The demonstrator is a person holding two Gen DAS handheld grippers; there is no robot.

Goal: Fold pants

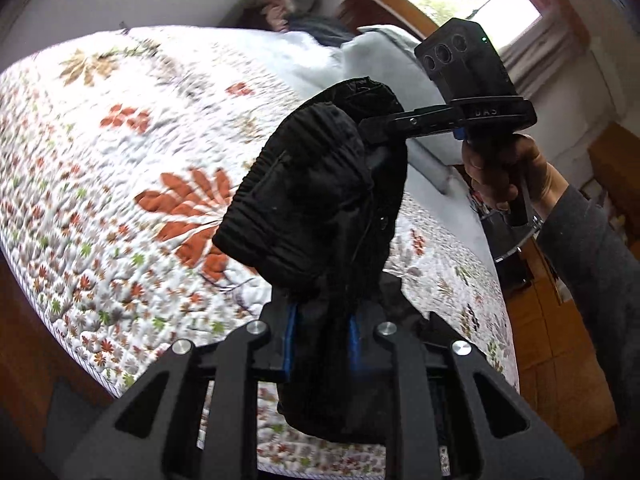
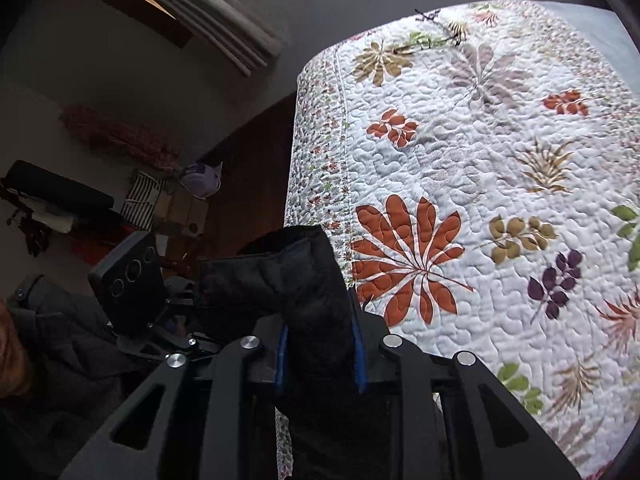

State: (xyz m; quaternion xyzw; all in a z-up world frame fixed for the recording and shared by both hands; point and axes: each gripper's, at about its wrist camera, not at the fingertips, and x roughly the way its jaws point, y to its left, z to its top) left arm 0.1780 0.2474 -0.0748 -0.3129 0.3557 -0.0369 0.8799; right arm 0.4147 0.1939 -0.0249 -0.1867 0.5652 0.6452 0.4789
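The black pants (image 1: 320,200) are held up off the bed (image 1: 120,140), pinched at two spots so that the cloth can hang and straighten under its own weight. In the left wrist view the left hand-held gripper (image 1: 320,344) is closed down on a thick bunch of the fabric, the blue pads (image 1: 290,344) pressing it from both sides, with a ribbed elastic band bulging above the jaws. The right hand-held gripper (image 1: 384,130) is seen there from the side, gripped by a hand (image 1: 500,172) in a grey sleeve, its jaws nipped onto another part of the same garment. In the right wrist view the right hand-held gripper (image 2: 320,356) is likewise narrowed on dark cloth, which fills the gap between its pads. The quilted floral bedspread (image 2: 480,160) lies flat beneath, presumably to serve as the folding surface. The two grips are judged to be near each other, so the pants probably need spreading before any fold is laid.
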